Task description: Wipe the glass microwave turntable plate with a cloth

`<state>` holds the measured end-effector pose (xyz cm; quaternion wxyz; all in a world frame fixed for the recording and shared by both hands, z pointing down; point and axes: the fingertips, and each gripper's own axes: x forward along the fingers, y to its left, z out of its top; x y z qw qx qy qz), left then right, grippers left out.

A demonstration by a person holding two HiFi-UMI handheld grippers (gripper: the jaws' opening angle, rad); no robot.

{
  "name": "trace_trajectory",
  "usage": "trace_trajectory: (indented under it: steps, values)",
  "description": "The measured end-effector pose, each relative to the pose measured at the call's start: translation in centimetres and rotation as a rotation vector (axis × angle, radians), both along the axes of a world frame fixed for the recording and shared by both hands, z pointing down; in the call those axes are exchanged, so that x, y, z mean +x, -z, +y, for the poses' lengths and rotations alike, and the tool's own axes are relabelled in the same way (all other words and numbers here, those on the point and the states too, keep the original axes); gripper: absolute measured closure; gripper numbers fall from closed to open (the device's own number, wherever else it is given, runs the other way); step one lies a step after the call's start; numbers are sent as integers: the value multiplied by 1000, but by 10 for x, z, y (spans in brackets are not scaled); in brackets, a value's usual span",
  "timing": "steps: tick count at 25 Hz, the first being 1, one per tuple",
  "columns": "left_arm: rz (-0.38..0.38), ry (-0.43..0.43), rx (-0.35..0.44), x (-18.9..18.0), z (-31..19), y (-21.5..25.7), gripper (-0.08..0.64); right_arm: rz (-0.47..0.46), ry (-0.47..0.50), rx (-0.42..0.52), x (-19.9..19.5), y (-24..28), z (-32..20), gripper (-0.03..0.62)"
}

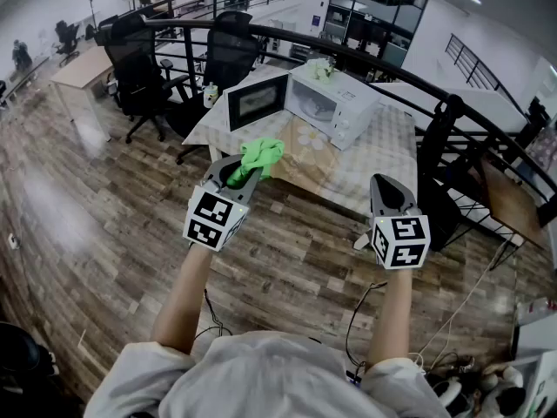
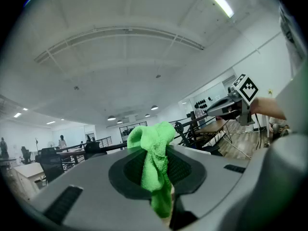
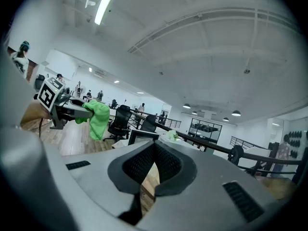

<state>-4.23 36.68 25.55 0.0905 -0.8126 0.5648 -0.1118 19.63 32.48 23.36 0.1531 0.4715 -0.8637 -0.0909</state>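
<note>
I hold both grippers up over the wooden floor, in front of a table [image 1: 383, 151]. My left gripper [image 1: 251, 172] is shut on a crumpled green cloth [image 1: 262, 154], which sticks up between its pads [image 2: 153, 163]. My right gripper [image 1: 384, 184] is shut with nothing in it [image 3: 153, 147]. A white microwave [image 1: 338, 104] stands on the table with its door [image 1: 257, 101] swung open to the left. I cannot make out the glass turntable plate inside it. The right gripper view shows the left gripper [image 3: 72, 110] with the cloth [image 3: 98, 119] hanging from it.
The table carries a pale patterned cover. Black office chairs [image 1: 139, 68] stand behind it at the left. A black curved railing [image 1: 409, 81] runs behind and to the right. Cables and gear [image 1: 461, 381] lie on the floor at my right.
</note>
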Motion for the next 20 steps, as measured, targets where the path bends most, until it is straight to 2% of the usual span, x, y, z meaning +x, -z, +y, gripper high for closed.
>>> trace_trajectory:
  steps: [4, 7, 9, 12, 16, 20]
  values:
    - [-3, -5, 13, -14, -2, 5, 485, -4, 1, 24, -17, 8, 0, 580]
    - [-5, -10, 15, -29, -4, 4, 485, -56, -15, 52, -27, 12, 1, 578]
    - [-6, -10, 7, -38, -8, -1, 485, -85, -16, 43, -33, 10, -1, 578]
    - [3, -10, -2, -46, -18, -5, 485, -76, 6, 6, -40, 1, -7, 578]
    - [3, -10, -9, -52, -41, -12, 485, -62, 17, -15, -47, -6, -30, 578]
    - [5, -8, -34, -54, -86, -27, 485, -56, 21, -12, -48, -15, -73, 578]
